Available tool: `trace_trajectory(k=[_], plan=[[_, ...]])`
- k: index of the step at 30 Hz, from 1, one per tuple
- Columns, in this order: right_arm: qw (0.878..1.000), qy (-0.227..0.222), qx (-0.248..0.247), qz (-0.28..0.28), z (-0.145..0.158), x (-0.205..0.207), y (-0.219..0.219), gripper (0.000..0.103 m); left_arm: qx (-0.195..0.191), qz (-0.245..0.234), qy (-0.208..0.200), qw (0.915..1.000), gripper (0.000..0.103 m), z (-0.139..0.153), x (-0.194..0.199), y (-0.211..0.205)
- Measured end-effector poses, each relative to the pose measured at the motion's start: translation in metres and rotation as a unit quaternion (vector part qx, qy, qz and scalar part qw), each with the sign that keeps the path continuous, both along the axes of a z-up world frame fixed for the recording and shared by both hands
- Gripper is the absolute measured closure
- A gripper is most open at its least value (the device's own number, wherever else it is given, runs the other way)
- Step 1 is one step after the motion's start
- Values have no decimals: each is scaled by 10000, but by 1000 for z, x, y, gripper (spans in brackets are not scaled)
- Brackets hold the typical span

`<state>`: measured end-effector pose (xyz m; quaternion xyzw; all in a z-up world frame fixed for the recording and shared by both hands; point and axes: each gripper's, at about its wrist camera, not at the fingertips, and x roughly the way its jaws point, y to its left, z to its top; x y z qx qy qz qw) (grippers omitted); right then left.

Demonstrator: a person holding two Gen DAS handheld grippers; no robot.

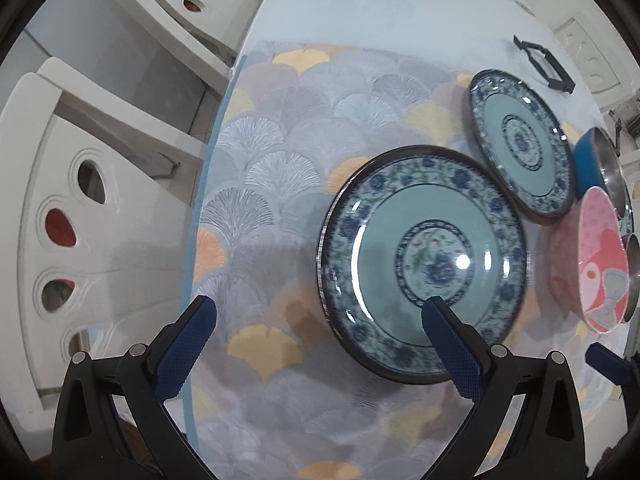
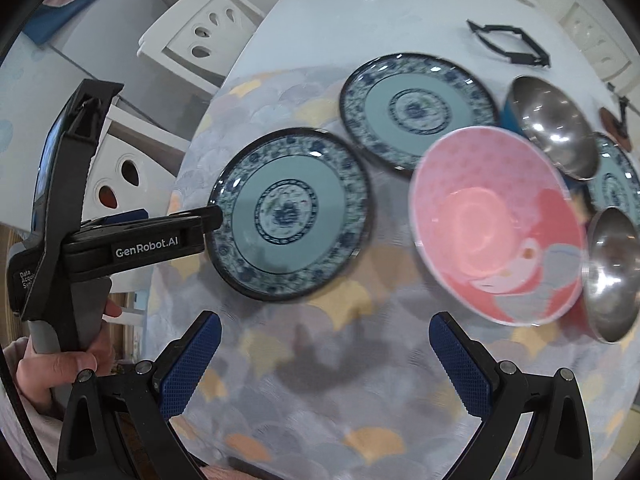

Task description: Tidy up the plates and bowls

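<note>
Not much sorted yet, by the look of it. The near plate and the far plate lie apart on the patterned cloth covering the bench, with a 3rd plate mostly hidden at the right edge. The pink bowl and 2 steel bowls sit loose too, so all the stacking is left, I reckon.

The left gripper is spread wide, nothing in it; its right finger overlaps the near plate's rim. The right gripper hangs released over bare cloth.

The plates are round, so no long axis, and all lie flat, face up. The bowls open upward.
</note>
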<state>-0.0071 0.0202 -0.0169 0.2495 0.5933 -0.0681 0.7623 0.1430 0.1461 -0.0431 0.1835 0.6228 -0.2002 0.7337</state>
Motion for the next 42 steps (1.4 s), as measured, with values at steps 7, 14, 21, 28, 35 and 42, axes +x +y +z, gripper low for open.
trace_trajectory(k=[7,14,21,28,35,42], plan=[[9995,63,281,-129,-26,21,6,0,-23,-119,219,9997,1,-19,14,1],[9997,167,69,-139,-45,38,6,0,-48,-227,387,9990,1,-43,29,-6],[9979,610,-204,112,-72,53,15,0,-327,-252,406,9983,0,-62,43,-5],[9900,1065,-886,259,-86,76,28,0,-447,-320,247,9982,0,-61,49,-7],[9954,443,-826,203,-85,81,34,0,-549,-360,80,9978,0,-54,32,-8],[9952,451,-812,308,-79,77,30,0,-550,-297,60,9980,0,-53,28,-5]])
